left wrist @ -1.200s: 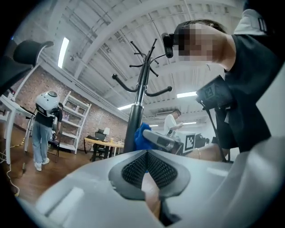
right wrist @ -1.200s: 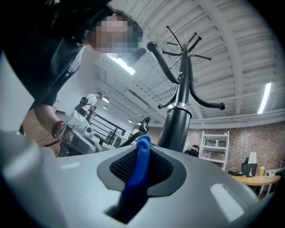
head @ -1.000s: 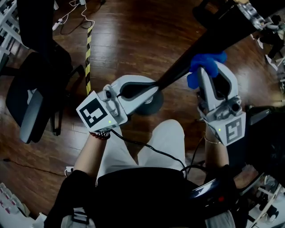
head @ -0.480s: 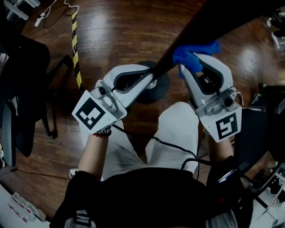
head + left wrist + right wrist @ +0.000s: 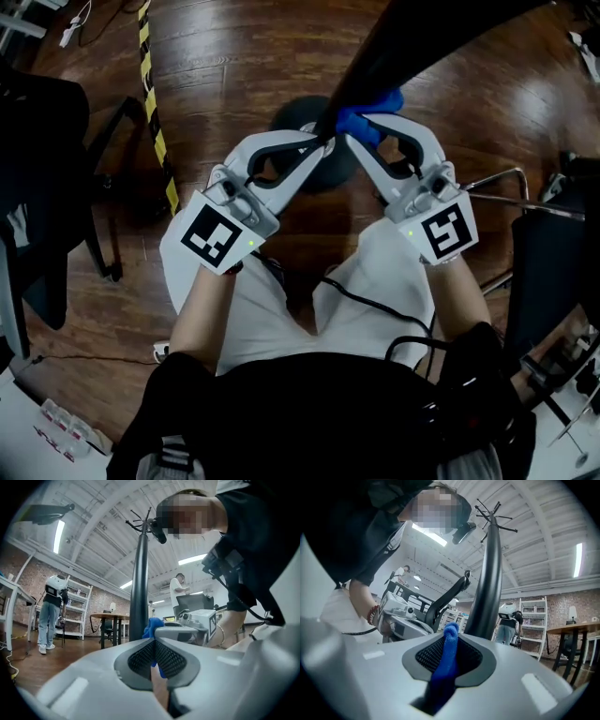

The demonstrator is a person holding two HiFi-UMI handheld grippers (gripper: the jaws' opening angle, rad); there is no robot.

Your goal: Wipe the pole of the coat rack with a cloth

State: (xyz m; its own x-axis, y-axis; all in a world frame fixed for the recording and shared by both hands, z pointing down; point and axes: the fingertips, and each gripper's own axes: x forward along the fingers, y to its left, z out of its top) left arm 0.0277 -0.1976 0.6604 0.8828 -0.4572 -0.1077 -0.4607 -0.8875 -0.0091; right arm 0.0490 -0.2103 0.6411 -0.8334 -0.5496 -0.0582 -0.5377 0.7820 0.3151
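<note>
The coat rack's black pole [image 5: 394, 47] slants from the upper right down to its round base [image 5: 314, 159] on the wood floor. My right gripper [image 5: 352, 131] is shut on a blue cloth [image 5: 367, 111], which lies against the pole just above the base. In the right gripper view the cloth [image 5: 446, 665] stands between the pads with the pole [image 5: 487, 588] right behind. My left gripper [image 5: 322, 142] is shut, its tips against the pole's foot opposite the right one. In the left gripper view the pole [image 5: 139, 588] rises past the jaws and the cloth [image 5: 151, 626] shows beyond them.
A black office chair [image 5: 47, 187] stands at the left by a yellow-black floor stripe [image 5: 155, 112]. A metal frame and dark seat [image 5: 530, 216] are at the right. My knees [image 5: 281, 309] are under the grippers. A person [image 5: 51, 613] and a table [image 5: 110, 617] are far back.
Both grippers have gone down the pole from about mid-height to just above the base, closing toward each other. The blue cloth slid down with the right gripper.
</note>
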